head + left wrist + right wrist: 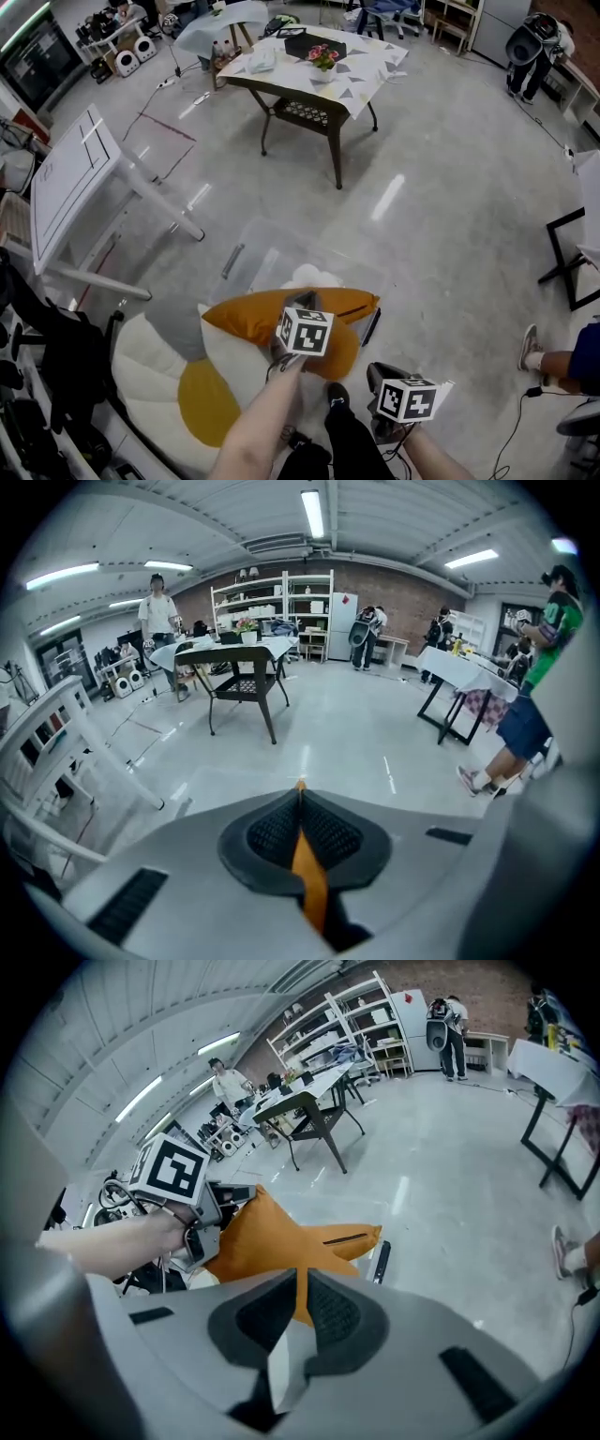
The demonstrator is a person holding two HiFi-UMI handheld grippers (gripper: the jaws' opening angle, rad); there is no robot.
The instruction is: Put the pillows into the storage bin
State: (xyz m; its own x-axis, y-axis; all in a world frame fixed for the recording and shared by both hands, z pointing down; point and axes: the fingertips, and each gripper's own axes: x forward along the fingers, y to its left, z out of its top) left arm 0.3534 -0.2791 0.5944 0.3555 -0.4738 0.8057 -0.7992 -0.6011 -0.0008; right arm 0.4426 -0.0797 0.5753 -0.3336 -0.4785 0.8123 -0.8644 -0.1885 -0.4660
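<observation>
Jaws on the left gripper (300, 794) are pressing tight together, and a strip of orange cloth is running down the seam between the black ribbed pads (267, 834): they are pinching a fold of the orange pillow (258, 317). In the head view that pillow is hanging from this gripper and spreading sideways over the near end of the clear storage bin (255, 246), which is sitting on the grey floor (450, 234). One corner of the pillow is pointing right, above the bin's dark handle (372, 326). Whether the pillow is touching the bin cannot be told. A white lump (314, 275) is lying inside the bin, just past the pillow's upper edge; it is too hidden to say what it is.

The right gripper (300, 1277) is hovering near the orange pillow, to its right in the head view. Its pads are drawn together too, leaving only a thin slit, with orange showing in the upper part and a pale sliver in the lower. Whether they are nipping any cloth cannot be told. In the right gripper view the pillow is lying ahead, with the left gripper biting its left edge.

A round white cushion (150, 375) with a yellow patch and a grey patch is lying on the floor left of the bin. A table (309, 80) with a patterned cloth is standing well beyond the bin.
</observation>
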